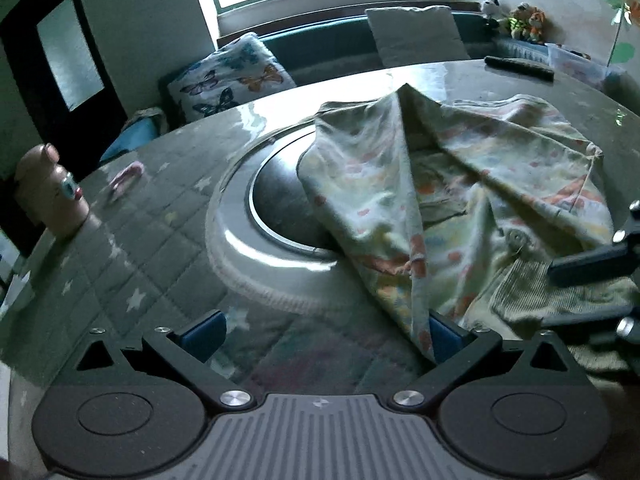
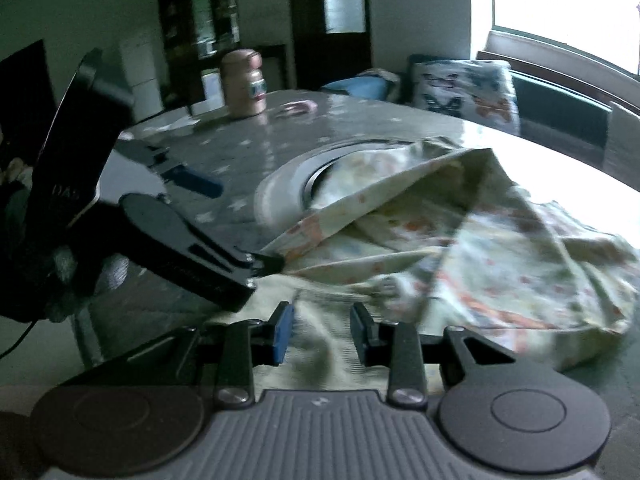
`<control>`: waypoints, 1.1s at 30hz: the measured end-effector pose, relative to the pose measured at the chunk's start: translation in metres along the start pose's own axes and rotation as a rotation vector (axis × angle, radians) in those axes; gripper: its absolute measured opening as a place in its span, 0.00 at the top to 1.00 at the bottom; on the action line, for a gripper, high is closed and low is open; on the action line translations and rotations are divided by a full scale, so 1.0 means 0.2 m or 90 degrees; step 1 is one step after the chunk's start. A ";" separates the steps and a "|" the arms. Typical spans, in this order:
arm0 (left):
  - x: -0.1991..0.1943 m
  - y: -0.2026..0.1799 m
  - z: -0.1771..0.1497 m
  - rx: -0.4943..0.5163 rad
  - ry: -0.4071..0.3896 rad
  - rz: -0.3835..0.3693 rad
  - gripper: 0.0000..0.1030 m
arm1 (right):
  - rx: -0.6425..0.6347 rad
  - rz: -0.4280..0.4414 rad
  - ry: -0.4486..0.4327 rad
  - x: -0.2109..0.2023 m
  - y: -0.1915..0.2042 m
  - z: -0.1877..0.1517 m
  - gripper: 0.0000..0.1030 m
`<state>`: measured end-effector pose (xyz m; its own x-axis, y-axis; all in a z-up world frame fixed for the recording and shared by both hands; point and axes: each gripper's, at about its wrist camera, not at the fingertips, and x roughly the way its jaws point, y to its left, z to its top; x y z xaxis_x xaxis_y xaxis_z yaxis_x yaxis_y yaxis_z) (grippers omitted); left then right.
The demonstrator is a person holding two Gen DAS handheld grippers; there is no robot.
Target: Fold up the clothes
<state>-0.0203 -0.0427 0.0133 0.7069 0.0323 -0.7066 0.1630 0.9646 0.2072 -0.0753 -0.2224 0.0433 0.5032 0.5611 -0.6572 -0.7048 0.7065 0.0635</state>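
Observation:
A pale garment [image 1: 460, 184] printed with small orange and blue shapes lies crumpled on the table, partly over a round turntable [image 1: 248, 232]. One fold stands up in a ridge. My left gripper [image 1: 324, 340] is open wide, and the fold's lower edge drapes over its right finger [image 1: 444, 340]. In the right wrist view the left gripper [image 2: 236, 222] reaches in from the left, with one fingertip at the cloth's edge. My right gripper [image 2: 322, 332] has its jaws a little apart. The garment's ribbed hem [image 2: 320, 360] lies between and under them. The pads do not visibly press on it.
A pink bottle [image 1: 52, 196] and a small pink item [image 1: 126, 176] stand at the table's far left. A dark flat object [image 1: 518, 66] lies at the far edge. Behind the table is a bench with a butterfly cushion [image 1: 228, 76] and plush toys [image 1: 520, 20].

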 end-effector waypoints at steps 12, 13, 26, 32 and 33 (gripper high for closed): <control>-0.06 0.02 0.08 -0.005 -0.026 -0.013 0.00 | -0.015 0.014 0.001 -0.05 -0.04 0.02 0.65; -0.05 0.01 0.11 -0.001 -0.034 -0.015 0.00 | -0.007 0.006 -0.006 -0.06 -0.07 0.04 0.65; 0.18 -0.12 0.43 0.036 -0.069 -0.076 0.19 | 0.064 -0.156 -0.049 0.08 -0.54 0.30 0.65; 0.37 -0.16 0.56 0.048 -0.057 -0.108 0.30 | 0.081 -0.166 -0.060 0.24 -0.71 0.42 0.66; 0.40 -0.17 0.57 0.053 -0.054 -0.111 0.31 | 0.078 -0.165 -0.056 0.27 -0.72 0.44 0.66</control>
<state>0.1095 -0.1026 0.0280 0.7182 -0.1584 -0.6776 0.3413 0.9288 0.1446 0.0970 -0.2559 0.0639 0.7043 0.3865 -0.5954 -0.4842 0.8750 -0.0047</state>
